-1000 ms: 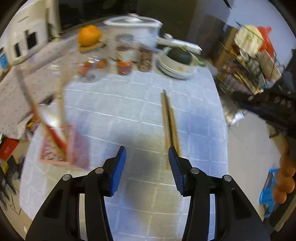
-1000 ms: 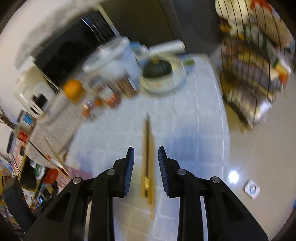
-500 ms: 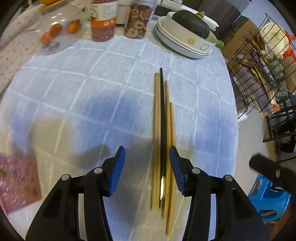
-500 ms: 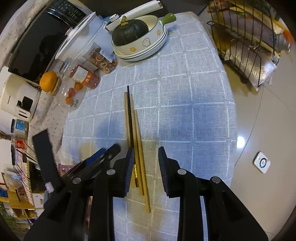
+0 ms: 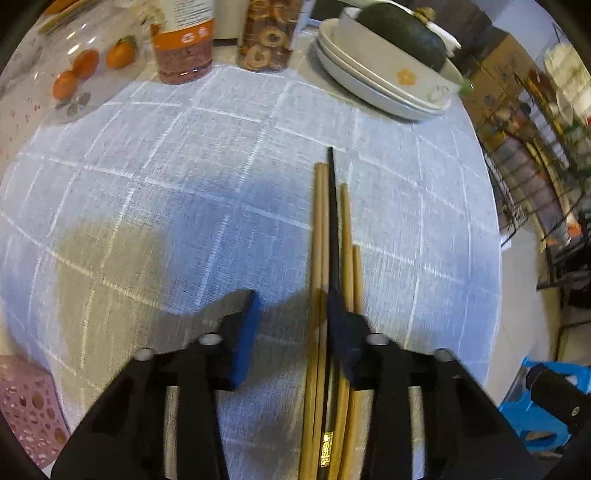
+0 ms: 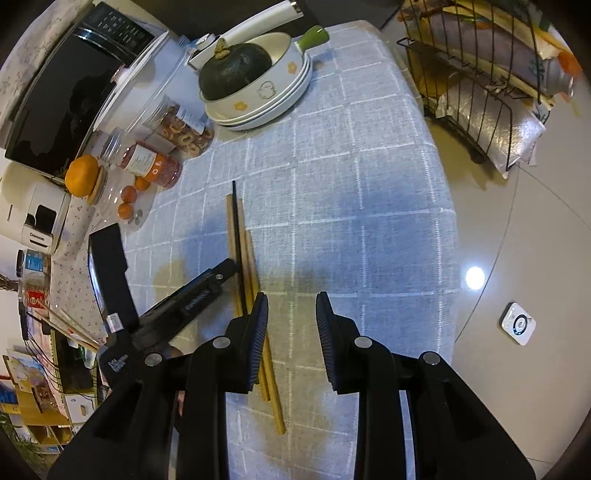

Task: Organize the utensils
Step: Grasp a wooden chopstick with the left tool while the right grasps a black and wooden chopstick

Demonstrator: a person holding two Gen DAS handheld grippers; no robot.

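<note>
A round table (image 6: 369,184) was covered by a pale blue cloth with a white grid. Near its middle a bundle of chopsticks (image 6: 242,254) lay side by side, wooden ones touching a single black one. Along the far edge stood stacked white dishes (image 6: 266,99), two jars (image 5: 225,33), small oranges (image 5: 85,70) on what seemed a clear plate, and a pink perforated basket (image 5: 29,410) at the near left.

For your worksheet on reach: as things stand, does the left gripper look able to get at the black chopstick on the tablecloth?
Probably yes. The left gripper is right down at the black chopstick, jaws just closing, nothing above it; wooden chopsticks lie tight alongside, so it may catch those too.
</note>
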